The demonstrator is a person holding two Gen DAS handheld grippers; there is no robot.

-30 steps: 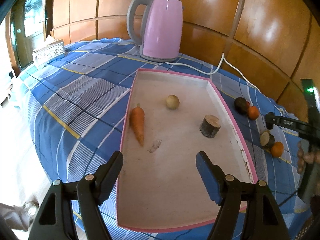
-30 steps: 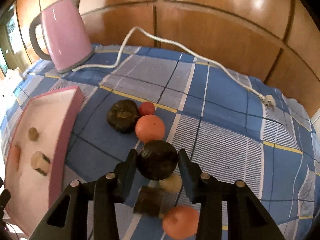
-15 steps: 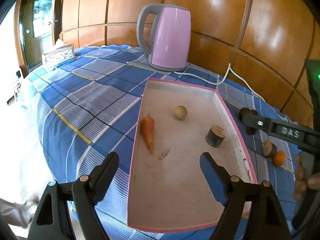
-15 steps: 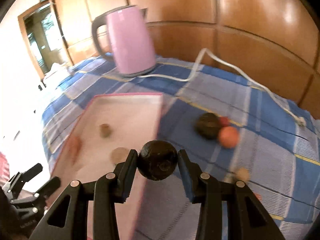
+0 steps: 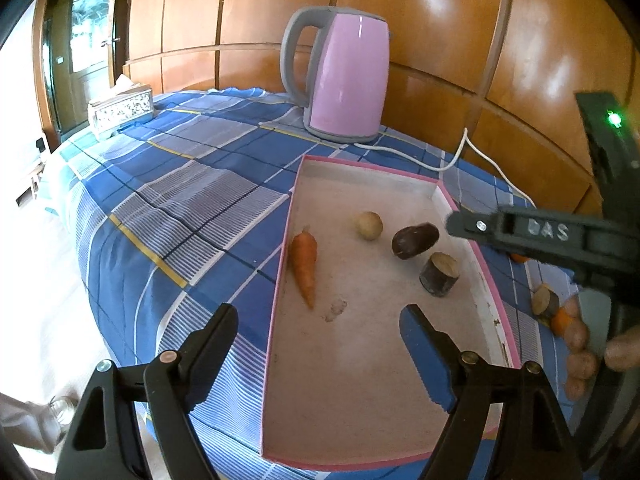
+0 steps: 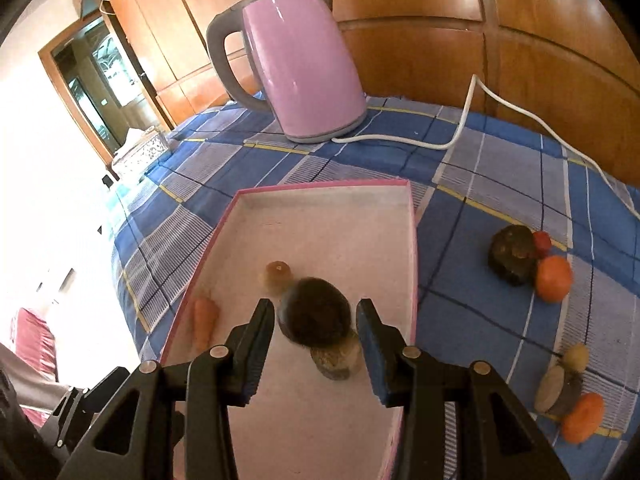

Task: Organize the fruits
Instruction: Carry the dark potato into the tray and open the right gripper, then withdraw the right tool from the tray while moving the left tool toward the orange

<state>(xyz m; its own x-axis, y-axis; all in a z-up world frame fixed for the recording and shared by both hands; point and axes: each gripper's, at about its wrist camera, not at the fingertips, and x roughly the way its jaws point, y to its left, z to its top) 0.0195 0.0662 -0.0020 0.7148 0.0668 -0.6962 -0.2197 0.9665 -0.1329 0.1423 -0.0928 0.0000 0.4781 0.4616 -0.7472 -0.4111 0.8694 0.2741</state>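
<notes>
Right hand-held gripper [image 6: 316, 322] now over pink tray [image 6: 412, 240]; second ago it was over cloth by fruit pile. Jaws now parted, gaps both sides of dark round fruit [image 6: 314, 312] — released, blurred, seemingly dropping. Left-wrist view: fruit [image 5: 414, 240] centre-right, between pale ball [image 5: 369, 225] and log slice [image 5: 440, 278]. Left hand-held gripper [image 5: 320, 336] spread, empty, low in frame. One fruit delivered; orange ones [image 6: 554, 278] remain right, on worktop.

home room | wood-panelled walls [image 5: 460, 40] | checked tablecloth [image 5: 180, 184] | pink kettle [image 5: 344, 76] | tissue box [image 5: 120, 110]
</notes>
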